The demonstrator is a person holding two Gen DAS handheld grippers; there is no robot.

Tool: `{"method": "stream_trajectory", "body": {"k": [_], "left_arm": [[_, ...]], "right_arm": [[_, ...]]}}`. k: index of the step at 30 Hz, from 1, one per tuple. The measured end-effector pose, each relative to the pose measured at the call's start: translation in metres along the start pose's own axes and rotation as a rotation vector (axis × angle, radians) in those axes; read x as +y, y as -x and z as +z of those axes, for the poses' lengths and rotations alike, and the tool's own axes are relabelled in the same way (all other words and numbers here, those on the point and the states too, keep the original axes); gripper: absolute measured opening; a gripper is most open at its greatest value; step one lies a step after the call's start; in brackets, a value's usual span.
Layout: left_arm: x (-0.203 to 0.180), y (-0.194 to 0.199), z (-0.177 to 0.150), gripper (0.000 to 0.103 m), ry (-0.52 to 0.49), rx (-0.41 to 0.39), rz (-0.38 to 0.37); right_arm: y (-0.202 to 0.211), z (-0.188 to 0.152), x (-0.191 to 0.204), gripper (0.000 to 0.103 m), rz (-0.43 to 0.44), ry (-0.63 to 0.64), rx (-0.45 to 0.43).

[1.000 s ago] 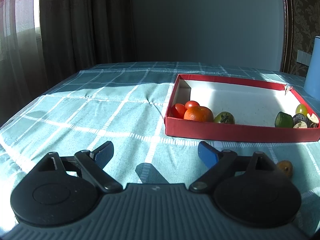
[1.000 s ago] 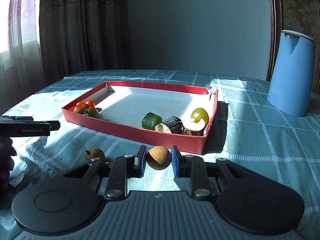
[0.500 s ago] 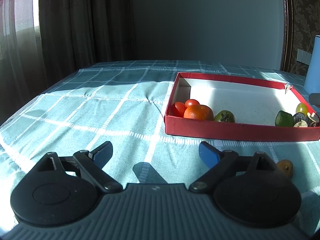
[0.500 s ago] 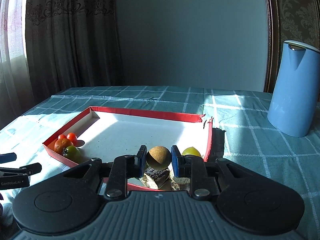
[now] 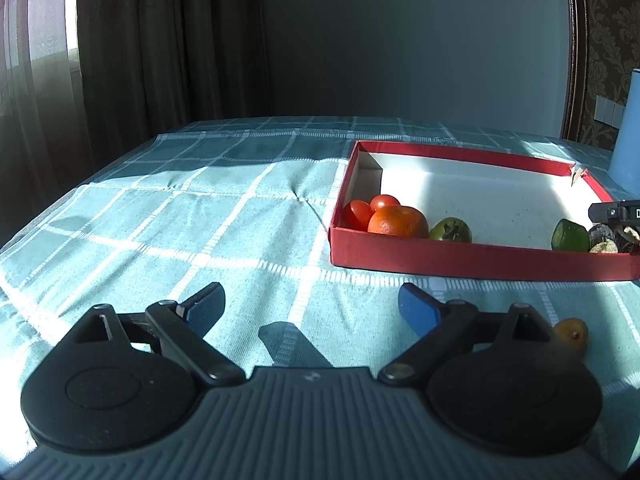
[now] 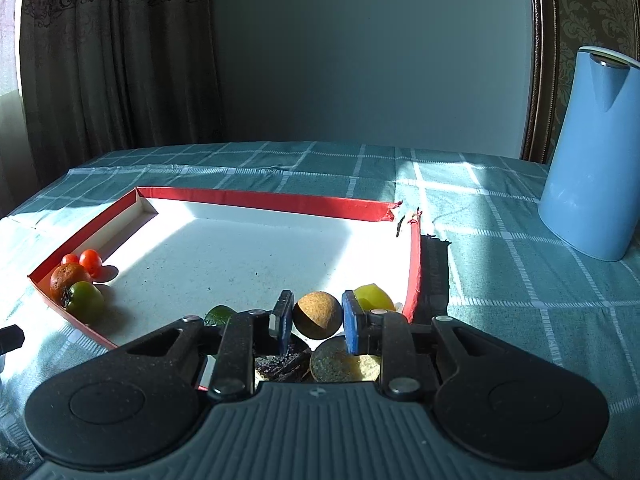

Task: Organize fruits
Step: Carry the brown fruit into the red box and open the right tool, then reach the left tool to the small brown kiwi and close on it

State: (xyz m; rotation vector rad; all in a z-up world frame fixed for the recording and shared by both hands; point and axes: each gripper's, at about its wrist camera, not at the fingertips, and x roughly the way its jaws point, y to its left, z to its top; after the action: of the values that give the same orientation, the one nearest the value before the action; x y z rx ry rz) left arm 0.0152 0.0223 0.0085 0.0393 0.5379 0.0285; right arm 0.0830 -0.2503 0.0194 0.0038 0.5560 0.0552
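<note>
My right gripper is shut on a round brown fruit and holds it above the near right corner of the red tray. Under it lie a dark fruit piece, a cut fruit, a yellow-green fruit and a green piece. At the tray's left end sit two cherry tomatoes, an orange and a green tomato. My left gripper is open and empty over the cloth, left of a small yellow-brown fruit on the table.
A blue jug stands on the checked teal tablecloth right of the tray. Curtains hang behind the table at the left. The tray's far right corner is torn.
My right gripper has carried the brown fruit up from the cloth, forward over the tray's front wall to its near right corner. My left gripper has hardly moved.
</note>
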Motion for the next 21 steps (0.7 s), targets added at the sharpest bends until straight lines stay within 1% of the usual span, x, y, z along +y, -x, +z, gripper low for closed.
{"method": "stream_trajectory", "body": {"k": [7, 10, 11, 12, 13, 14, 15, 16, 17, 21], "left_arm": [[0.001, 0.0, 0.0, 0.094, 0.001, 0.001, 0.003], [0.001, -0.001, 0.0, 0.094, 0.001, 0.001, 0.003], [0.001, -0.001, 0.0, 0.094, 0.001, 0.002, 0.003], [0.001, 0.0, 0.0, 0.094, 0.002, 0.002, 0.004], [0.001, 0.0, 0.0, 0.094, 0.002, 0.001, 0.004], [0.002, 0.0, 0.0, 0.094, 0.002, 0.002, 0.004], [0.002, 0.0, -0.001, 0.094, 0.002, 0.002, 0.004], [0.001, 0.0, 0.0, 0.094, 0.002, 0.002, 0.004], [0.001, 0.0, 0.0, 0.094, 0.002, 0.001, 0.005], [0.0, 0.002, -0.001, 0.094, -0.003, -0.008, 0.012]], "right_arm": [[0.0, -0.004, 0.002, 0.025, -0.008, 0.013, -0.03], [0.001, -0.004, -0.001, 0.025, 0.002, -0.007, -0.03], [0.003, -0.003, -0.003, 0.027, 0.008, -0.024, -0.028], [0.005, -0.003, -0.005, 0.029, 0.019, -0.043, -0.023], [0.008, -0.002, -0.007, 0.037, 0.022, -0.06, -0.024], [0.015, -0.002, -0.01, 0.051, 0.01, -0.081, -0.04], [0.02, -0.002, -0.012, 0.058, 0.004, -0.093, -0.058], [0.032, -0.002, -0.016, 0.068, 0.003, -0.116, -0.096], [0.042, -0.002, -0.02, 0.071, 0.007, -0.134, -0.124], [0.077, -0.013, -0.035, 0.071, 0.027, -0.177, -0.175]]}}
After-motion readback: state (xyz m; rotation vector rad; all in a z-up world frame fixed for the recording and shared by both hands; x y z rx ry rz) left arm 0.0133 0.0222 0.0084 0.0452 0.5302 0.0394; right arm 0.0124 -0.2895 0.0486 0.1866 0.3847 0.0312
